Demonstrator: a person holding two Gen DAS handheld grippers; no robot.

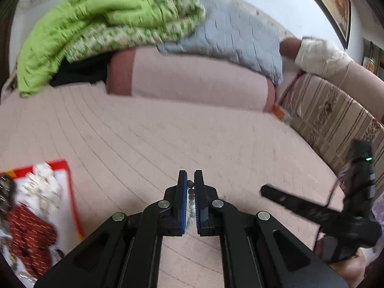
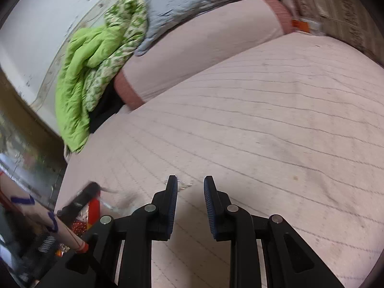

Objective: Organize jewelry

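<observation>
Your left gripper (image 1: 190,180) is clamped on a beaded strand (image 1: 191,201): dark beads near the fingertips, pale pearl-like ones further back, the strand running lengthwise along the pads (image 1: 184,199) rather than across them. Whether any of it hangs loose below the jaws you cannot tell; the gripper body hides that. The gripper points forward and downward over the pink quilted bed (image 1: 168,132), lifted clear of the cover. The relation that counts next: the red-edged box (image 1: 68,180) with its patterned contents sits to the lower left of this gripper, close by, at the bed's near edge. If that box is where the jewelry goes, the strand's long axis already lines up with the gripper, so a swing leftward and a dip should lay it in lengthwise. The left hand is plainly the nearer one to the box. Your right gripper (image 2: 190,182) stands part-way apart with nothing between its pads, angled down at the bed. Just beyond its left fingertip lies a thin silvery chain (image 2: 184,183) on the cover, small and faint; it sits slightly left of the gap, so a nudge left would centre it before closing. In the left wrist view the right gripper (image 1: 266,189) shows off to the right, well apart from the strand.
</observation>
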